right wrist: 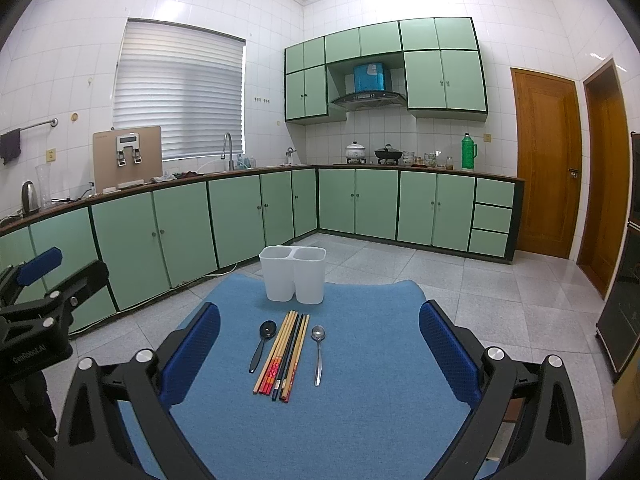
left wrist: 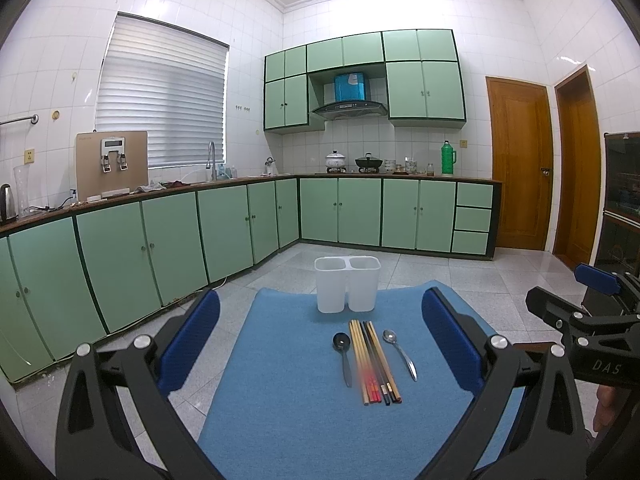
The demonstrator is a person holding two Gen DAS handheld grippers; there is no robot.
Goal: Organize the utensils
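A white two-compartment utensil holder (left wrist: 347,283) (right wrist: 293,274) stands at the far end of a blue mat (left wrist: 288,408) (right wrist: 360,400). In front of it lie a black spoon (left wrist: 343,354) (right wrist: 262,343), several chopsticks (left wrist: 374,362) (right wrist: 285,354) side by side, and a metal spoon (left wrist: 400,352) (right wrist: 318,350). My left gripper (left wrist: 320,308) is open and empty, above the mat's near part; it also shows at the left edge of the right wrist view (right wrist: 44,280). My right gripper (right wrist: 320,320) is open and empty, held likewise; it also shows at the right edge of the left wrist view (left wrist: 580,292).
The mat lies on a small table over a grey tiled floor (left wrist: 460,272). Green cabinets (left wrist: 160,248) with a cluttered counter run along the left and back walls. Wooden doors (right wrist: 548,164) and a dark cabinet (right wrist: 624,280) stand to the right.
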